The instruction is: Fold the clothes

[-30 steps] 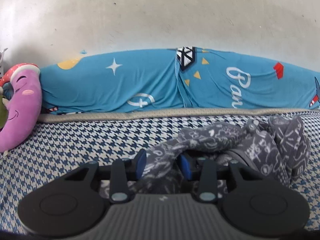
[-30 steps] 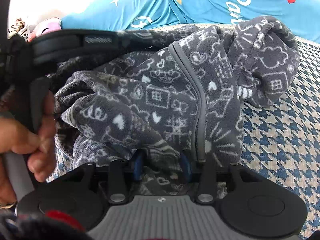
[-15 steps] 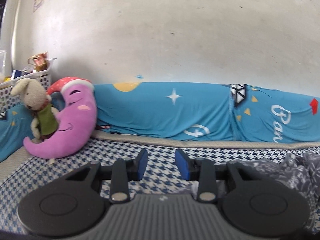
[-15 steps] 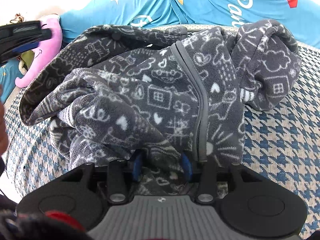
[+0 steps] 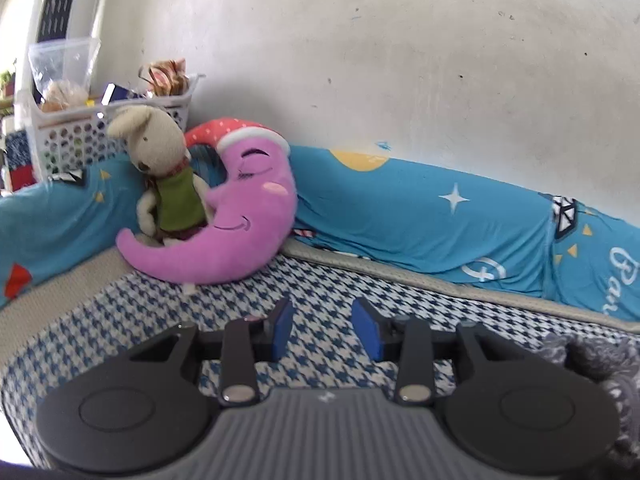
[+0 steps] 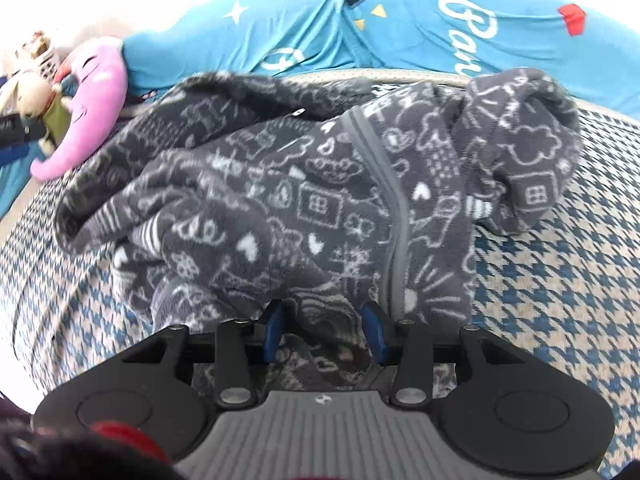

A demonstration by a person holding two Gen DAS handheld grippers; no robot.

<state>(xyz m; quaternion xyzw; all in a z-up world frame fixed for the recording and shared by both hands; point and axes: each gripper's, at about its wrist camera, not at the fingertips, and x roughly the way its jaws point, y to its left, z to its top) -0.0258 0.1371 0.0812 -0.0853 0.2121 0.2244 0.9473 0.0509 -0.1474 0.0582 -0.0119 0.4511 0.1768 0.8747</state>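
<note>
A dark grey fleece garment [image 6: 320, 208] with white doodle print and a grey zip lies bunched on the blue-and-cream houndstooth bed cover [image 6: 560, 300]. My right gripper [image 6: 322, 332] sits at its near edge, open, with fleece lying between and over the blue fingers. My left gripper [image 5: 322, 330] hovers open over bare cover [image 5: 160, 320] to the left of the garment, nothing between its fingers. Only a corner of the fleece [image 5: 592, 360] shows at the right edge of the left wrist view.
A purple moon plush [image 5: 240, 232] and a beige rabbit toy [image 5: 160, 168] lean at the bed's far left corner. A white basket [image 5: 80, 128] of clutter stands behind them. A blue printed bolster [image 5: 400, 216] runs along the white wall.
My left gripper has let the fleece go and swung left, away from the garment, toward the plush corner. The freed fabric has dropped and spread. My right gripper stays put.
</note>
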